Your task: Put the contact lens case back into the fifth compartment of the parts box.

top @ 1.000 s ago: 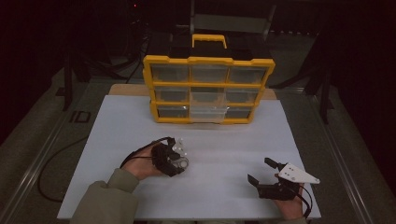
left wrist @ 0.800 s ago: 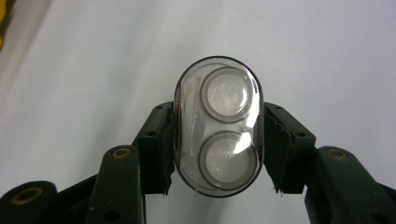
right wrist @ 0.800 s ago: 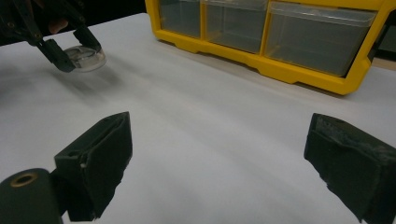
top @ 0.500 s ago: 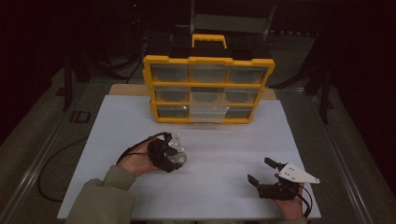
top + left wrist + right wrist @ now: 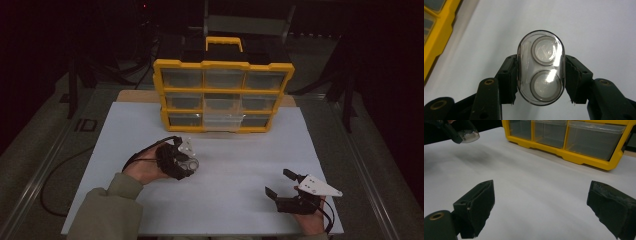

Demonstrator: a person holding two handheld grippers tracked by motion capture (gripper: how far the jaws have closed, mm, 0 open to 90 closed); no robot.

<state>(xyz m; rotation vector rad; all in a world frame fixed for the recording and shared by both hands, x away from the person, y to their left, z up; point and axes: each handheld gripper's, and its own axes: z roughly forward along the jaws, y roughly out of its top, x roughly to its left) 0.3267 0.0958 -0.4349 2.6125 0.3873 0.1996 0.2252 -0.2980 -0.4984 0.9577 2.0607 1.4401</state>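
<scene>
Clearly the left gripper (image 5: 540, 75) is clamped on a clear oval case (image 5: 540, 67), its two black jaws pressing the case's long sides; two round discs sit inside, one above the other. From the high view the case (image 5: 189, 162) is held off the white sheet (image 5: 235, 155) at the left-hand side, in front of the yellow organiser box (image 5: 223, 95) and well apart from it. Over at the near right corner the right gripper (image 5: 281, 184) rests low by the sheet with its jaws spread wide and nothing between them; its own view looks across bare sheet toward the organiser's clear drawers (image 5: 596, 140)
</scene>
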